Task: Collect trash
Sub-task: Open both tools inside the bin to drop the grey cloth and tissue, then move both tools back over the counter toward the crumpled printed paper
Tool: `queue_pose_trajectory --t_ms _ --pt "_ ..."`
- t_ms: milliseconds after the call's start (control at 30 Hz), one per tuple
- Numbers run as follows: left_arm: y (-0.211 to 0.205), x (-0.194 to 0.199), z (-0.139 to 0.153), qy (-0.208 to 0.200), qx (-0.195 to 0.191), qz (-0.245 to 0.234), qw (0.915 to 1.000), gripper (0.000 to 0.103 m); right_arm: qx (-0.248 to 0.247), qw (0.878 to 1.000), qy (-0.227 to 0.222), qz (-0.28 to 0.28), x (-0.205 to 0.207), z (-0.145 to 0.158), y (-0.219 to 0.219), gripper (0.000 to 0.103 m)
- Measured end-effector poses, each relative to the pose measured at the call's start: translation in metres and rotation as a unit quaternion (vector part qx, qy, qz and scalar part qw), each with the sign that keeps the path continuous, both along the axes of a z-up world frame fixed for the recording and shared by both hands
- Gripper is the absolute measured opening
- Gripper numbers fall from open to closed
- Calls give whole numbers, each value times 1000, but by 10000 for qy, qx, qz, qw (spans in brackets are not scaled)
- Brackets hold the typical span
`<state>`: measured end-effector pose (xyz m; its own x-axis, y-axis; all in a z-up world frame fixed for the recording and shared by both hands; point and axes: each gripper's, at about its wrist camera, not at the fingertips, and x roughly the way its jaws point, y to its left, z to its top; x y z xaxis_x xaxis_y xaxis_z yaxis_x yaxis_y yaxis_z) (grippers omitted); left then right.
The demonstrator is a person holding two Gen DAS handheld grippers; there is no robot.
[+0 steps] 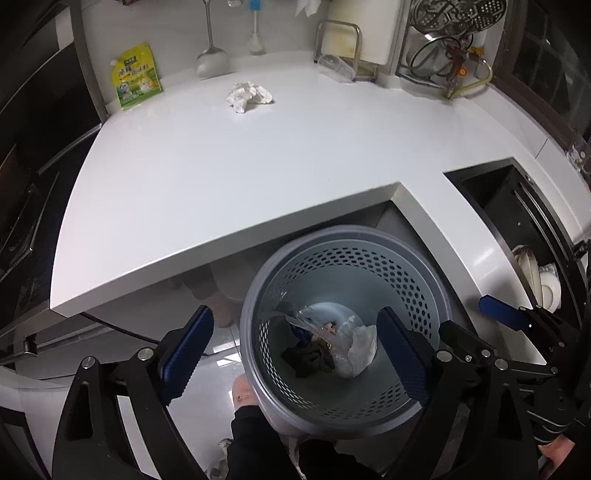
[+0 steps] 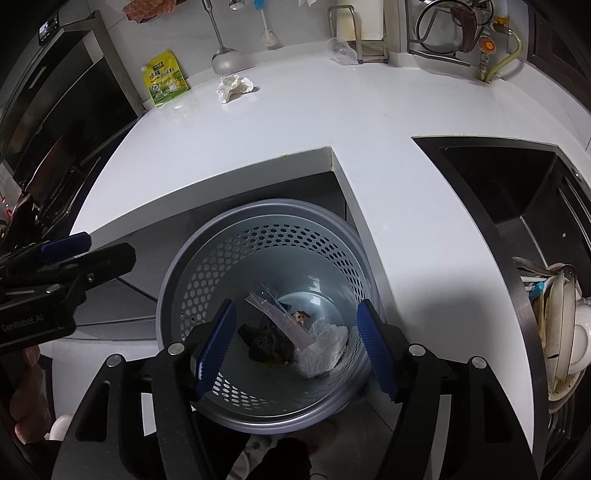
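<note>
Now both tongs, left (image 1: pixel 295 354) and right (image 2: pixel 295 343), hang spread wide and empty over the bin (image 2: pixel 207 258); trash (image 2: pixel 321 350) lies inside.

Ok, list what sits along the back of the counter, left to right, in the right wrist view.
Yellow pouch → crumpled paper → ladle → brush → clear cup → metal rack → kettle
</note>
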<state>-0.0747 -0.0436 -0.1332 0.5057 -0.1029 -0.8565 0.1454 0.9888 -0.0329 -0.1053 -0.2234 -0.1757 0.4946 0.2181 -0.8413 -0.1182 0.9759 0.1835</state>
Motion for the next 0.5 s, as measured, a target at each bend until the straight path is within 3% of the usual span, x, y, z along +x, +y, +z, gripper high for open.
queue_pose_trajectory --t_ms 500 --pt "21 24 27 -412 89 276 9987 94 189 9995 -247 -24 27 25 3 71"
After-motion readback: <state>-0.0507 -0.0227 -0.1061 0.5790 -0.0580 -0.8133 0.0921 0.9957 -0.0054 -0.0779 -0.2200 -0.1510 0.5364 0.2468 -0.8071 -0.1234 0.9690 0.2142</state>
